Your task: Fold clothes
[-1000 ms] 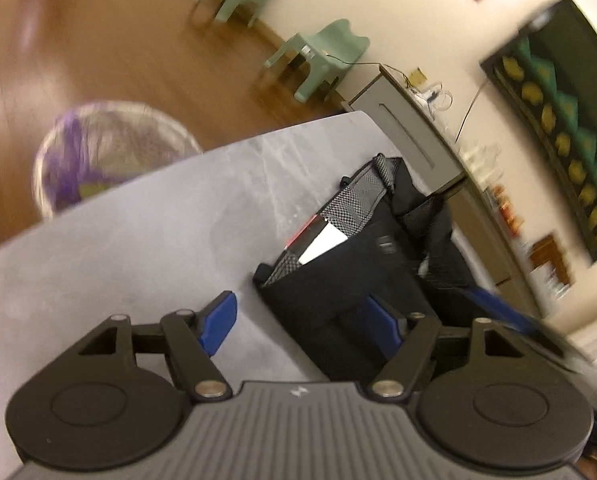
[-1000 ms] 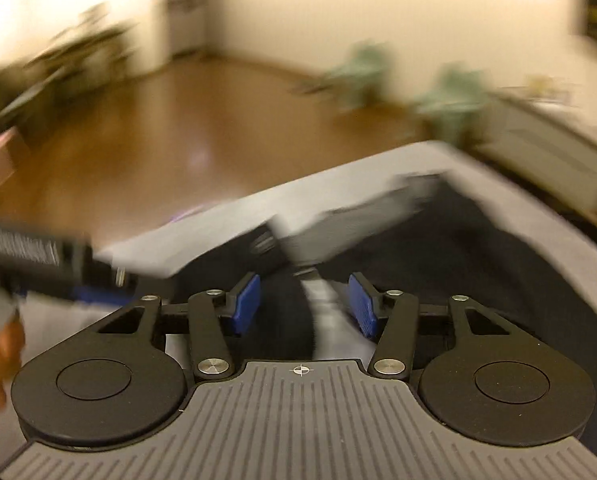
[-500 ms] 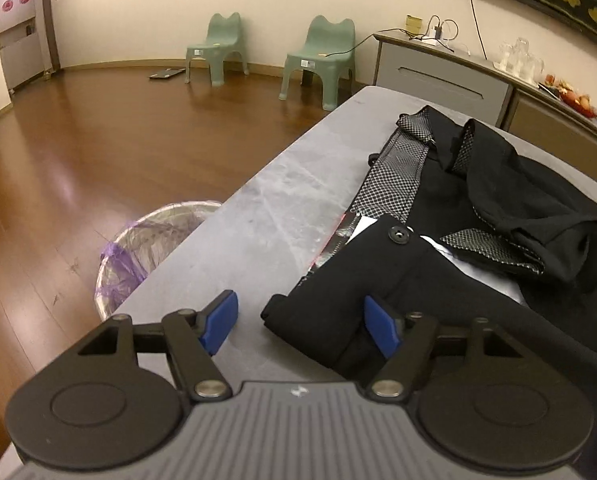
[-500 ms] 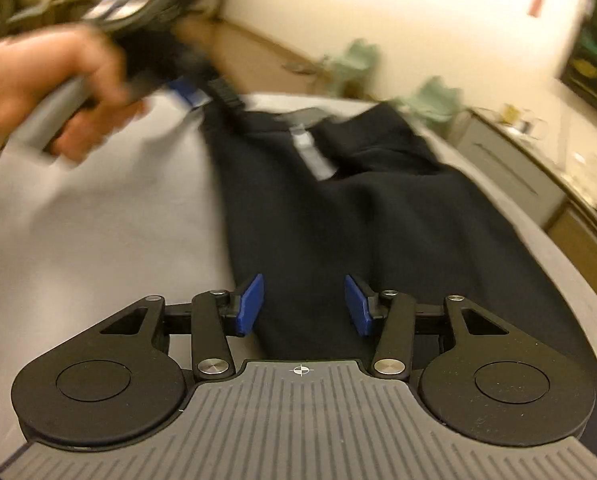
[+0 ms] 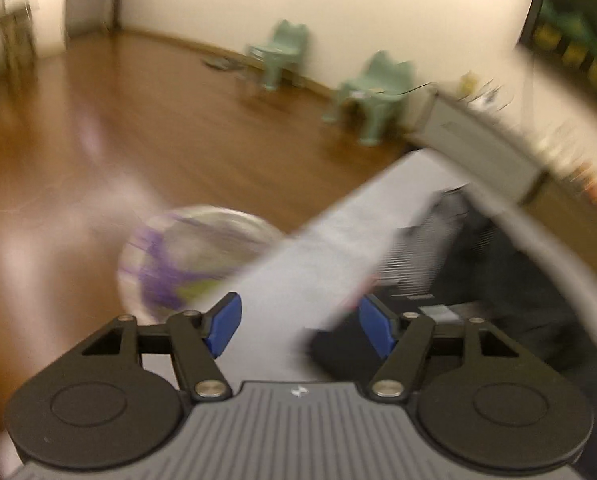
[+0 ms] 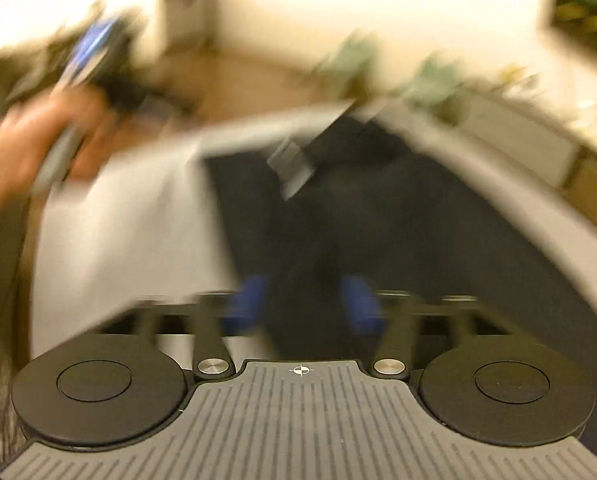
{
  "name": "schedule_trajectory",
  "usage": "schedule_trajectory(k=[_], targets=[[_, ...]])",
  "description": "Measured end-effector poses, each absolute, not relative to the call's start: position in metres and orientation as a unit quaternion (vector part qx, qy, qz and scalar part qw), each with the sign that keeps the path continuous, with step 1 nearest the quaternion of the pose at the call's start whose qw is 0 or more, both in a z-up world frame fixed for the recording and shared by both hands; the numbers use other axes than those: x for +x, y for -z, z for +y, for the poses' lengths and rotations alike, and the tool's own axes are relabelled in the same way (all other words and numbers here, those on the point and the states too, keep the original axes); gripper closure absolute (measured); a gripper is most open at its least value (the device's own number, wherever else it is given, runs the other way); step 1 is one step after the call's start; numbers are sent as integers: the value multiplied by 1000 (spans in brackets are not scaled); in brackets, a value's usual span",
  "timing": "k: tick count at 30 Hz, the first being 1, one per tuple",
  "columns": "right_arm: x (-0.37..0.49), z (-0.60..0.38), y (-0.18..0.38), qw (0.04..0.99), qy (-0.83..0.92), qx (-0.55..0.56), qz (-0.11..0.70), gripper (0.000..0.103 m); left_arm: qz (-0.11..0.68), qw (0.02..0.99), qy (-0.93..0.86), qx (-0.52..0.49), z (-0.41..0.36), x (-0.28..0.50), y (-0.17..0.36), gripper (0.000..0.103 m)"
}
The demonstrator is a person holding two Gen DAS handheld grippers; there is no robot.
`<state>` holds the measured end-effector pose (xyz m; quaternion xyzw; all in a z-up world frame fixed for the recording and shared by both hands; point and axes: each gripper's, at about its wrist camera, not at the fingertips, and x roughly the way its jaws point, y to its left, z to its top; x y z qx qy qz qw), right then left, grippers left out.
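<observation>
A black garment [image 5: 498, 280] with a checked grey lining lies on the grey table [image 5: 306, 256]; both views are motion-blurred. My left gripper [image 5: 300, 330] is open over the table's left edge, its right pad by the garment's near corner. In the right wrist view the black garment [image 6: 378, 216] stretches away down the table. My right gripper [image 6: 302, 304] is open just above its near end, holding nothing. The left gripper [image 6: 94, 52] shows there at the upper left, held in a hand.
A waste bin with a purple liner [image 5: 190, 264] stands on the wooden floor left of the table. Two green chairs [image 5: 378, 96] and a grey cabinet [image 5: 478, 140] stand along the far wall.
Both grippers have swung quickly, blurring the views. The left one has moved left toward the table edge, away from the garment. The right one now sits lower at the garment's near end.
</observation>
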<state>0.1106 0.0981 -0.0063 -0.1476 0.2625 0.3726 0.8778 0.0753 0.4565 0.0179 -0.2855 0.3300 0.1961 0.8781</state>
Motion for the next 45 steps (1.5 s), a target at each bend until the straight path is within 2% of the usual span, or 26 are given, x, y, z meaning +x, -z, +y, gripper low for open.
schedule_trajectory(k=[3,7,10,13,14,15,16,17,20,25,26,27,28,29,32,34,36,37,39,41,43,45], targets=[[147,110,14,886,-331,-183,270,19,318,849,-93,-412,452,90,-5,28],[166,124,40,875,-304,-218,306,30,360,819,-53,-444,424,136,24,28],[154,111,44,877,-317,-188,308,25,364,813,-51,-452,411,158,36,26],[144,106,51,871,-324,-191,315,25,362,821,-62,-437,405,172,35,26],[141,104,52,869,-326,-194,318,25,358,825,-65,-432,402,175,34,35],[138,103,54,866,-328,-197,321,25,358,828,-65,-427,400,176,34,54],[137,100,56,866,-330,-197,321,25,359,830,-63,-423,398,178,34,68],[135,98,58,866,-331,-197,318,24,356,832,-56,-422,398,177,33,92],[135,90,60,867,-334,-174,326,23,340,843,-36,-415,404,170,23,95],[135,78,61,866,-340,-163,328,18,232,847,-93,-470,481,117,-9,91],[134,75,60,865,-342,-160,331,17,224,840,-125,-478,495,107,-6,77],[133,73,59,864,-341,-161,335,17,217,833,-157,-485,508,97,-2,49],[132,72,58,863,-340,-163,338,17,219,829,-165,-487,513,91,2,36],[129,71,56,862,-339,-167,339,18,224,827,-165,-489,515,88,6,31],[118,72,49,858,-343,-189,331,20,262,848,-136,-439,497,96,4,30],[107,74,48,856,-346,-213,319,25,296,857,-135,-400,480,102,5,29],[99,77,49,853,-342,-243,309,43,323,848,-150,-393,471,103,11,31],[95,77,49,853,-340,-252,304,50,328,845,-152,-394,469,103,14,31],[88,78,49,855,-338,-262,294,74,329,845,-150,-394,465,98,15,32],[81,79,47,856,-338,-269,284,87,332,850,-143,-382,460,94,14,32],[74,83,46,852,-349,-270,281,93,343,857,-132,-361,454,96,15,34],[65,88,50,843,-365,-274,285,94,348,867,-128,-332,447,103,18,38]])
